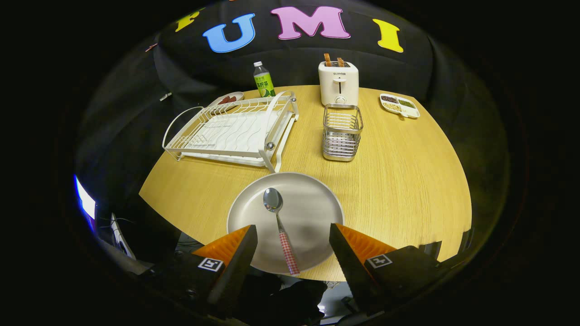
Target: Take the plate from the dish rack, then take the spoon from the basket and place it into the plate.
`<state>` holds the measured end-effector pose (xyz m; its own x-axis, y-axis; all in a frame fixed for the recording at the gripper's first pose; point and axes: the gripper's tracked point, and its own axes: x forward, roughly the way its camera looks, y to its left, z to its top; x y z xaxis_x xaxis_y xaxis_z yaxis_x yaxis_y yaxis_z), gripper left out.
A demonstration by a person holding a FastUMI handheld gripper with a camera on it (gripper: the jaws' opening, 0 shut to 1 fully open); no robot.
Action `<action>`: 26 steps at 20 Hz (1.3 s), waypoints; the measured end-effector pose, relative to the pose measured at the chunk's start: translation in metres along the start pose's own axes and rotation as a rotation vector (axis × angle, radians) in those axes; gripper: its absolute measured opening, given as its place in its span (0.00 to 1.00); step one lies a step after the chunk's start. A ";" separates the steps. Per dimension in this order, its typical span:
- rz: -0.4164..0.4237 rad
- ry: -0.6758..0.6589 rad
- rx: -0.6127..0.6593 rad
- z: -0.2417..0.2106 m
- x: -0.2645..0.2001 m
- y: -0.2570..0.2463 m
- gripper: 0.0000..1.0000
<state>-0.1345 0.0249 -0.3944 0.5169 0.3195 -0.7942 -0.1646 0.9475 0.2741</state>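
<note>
Hand-held gripper (293, 235) spread wide, both fingers clear of everything, gripping nothing. Fingers sit above the near edge of the desk (408, 181), one on each side of the plate.

Plate (312, 213): round, pale, flat on the desk at its near edge, just ahead of and partly between the fingers. Its near rim slightly overhangs the desk edge.

Spoon (281, 228): lying in the plate, bowl up and pointing away from the gripper, handle running back toward it. Handle has a red-and-white checked grip; its end reaches the plate's near rim, between the two fingers. Not touched by either finger.

Dish rack (235, 131): white wire, beyond the plate and to the left, no dishes in it. Its near corner leg stands just beside the plate's far rim.

Basket (342, 132): metal wire, upright, beyond the plate and to the right of the rack, well apart from the plate. Nothing visible standing in it.

Farther back: white toaster (338, 83) with two slices sticking up, directly behind the basket. Green-labelled bottle (263, 80) behind the rack. Small divided tray (399, 105) of assorted grains or seeds at the far right. A small dish (229, 98) with something red behind the rack's far left corner; contents unclear.
</note>
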 end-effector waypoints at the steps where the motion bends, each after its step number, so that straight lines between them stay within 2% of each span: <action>1: -0.008 -0.009 0.001 0.003 -0.003 -0.001 0.99; 10: -0.070 -0.253 -0.055 0.104 -0.058 -0.011 0.99; 16: -0.168 -0.446 -0.122 0.168 -0.111 -0.018 0.99; 19: -0.213 -0.525 -0.170 0.193 -0.141 -0.018 0.99; 26: -0.233 -0.647 -0.177 0.228 -0.187 -0.017 0.98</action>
<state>-0.0370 -0.0531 -0.1272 0.9415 0.0898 -0.3247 -0.0949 0.9955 0.0001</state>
